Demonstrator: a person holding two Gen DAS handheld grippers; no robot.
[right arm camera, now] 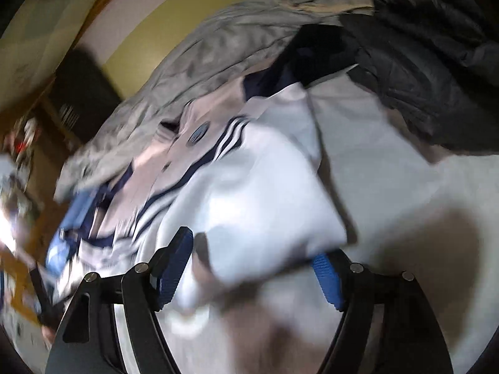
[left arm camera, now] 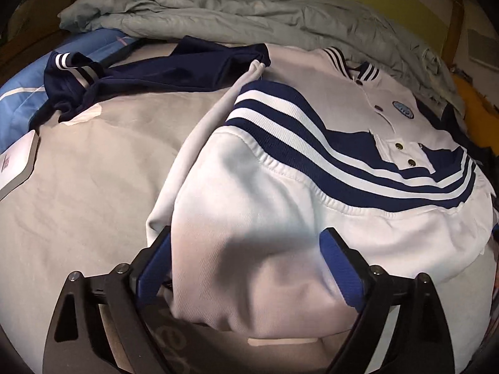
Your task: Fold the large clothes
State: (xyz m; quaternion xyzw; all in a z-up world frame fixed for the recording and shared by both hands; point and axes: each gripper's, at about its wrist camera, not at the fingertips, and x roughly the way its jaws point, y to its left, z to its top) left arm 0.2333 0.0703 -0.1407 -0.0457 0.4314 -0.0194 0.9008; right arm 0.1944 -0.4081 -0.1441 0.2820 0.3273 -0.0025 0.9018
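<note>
A white jacket [left arm camera: 280, 187] with a navy-and-white striped hem band [left arm camera: 312, 131] lies folded on the bed. Its navy sleeve [left arm camera: 174, 65] stretches away to the left. My left gripper [left arm camera: 246, 233] stands open at the jacket's near edge. White cloth lies loose between the blue pads [left arm camera: 156, 268], which do not press on it. In the blurred right wrist view, a corner of the same jacket [right arm camera: 265, 193] lies between the wide-apart fingers of my right gripper [right arm camera: 252, 246], which is open too.
A crumpled grey blanket [left arm camera: 218, 9] is heaped along the back of the bed. A black jacket [right arm camera: 421, 62] lies at the far right. A flat white box [left arm camera: 15, 162] and blue bedding [left arm camera: 18, 93] sit at the left. The pale bed sheet [left arm camera: 93, 171] surrounds the jacket.
</note>
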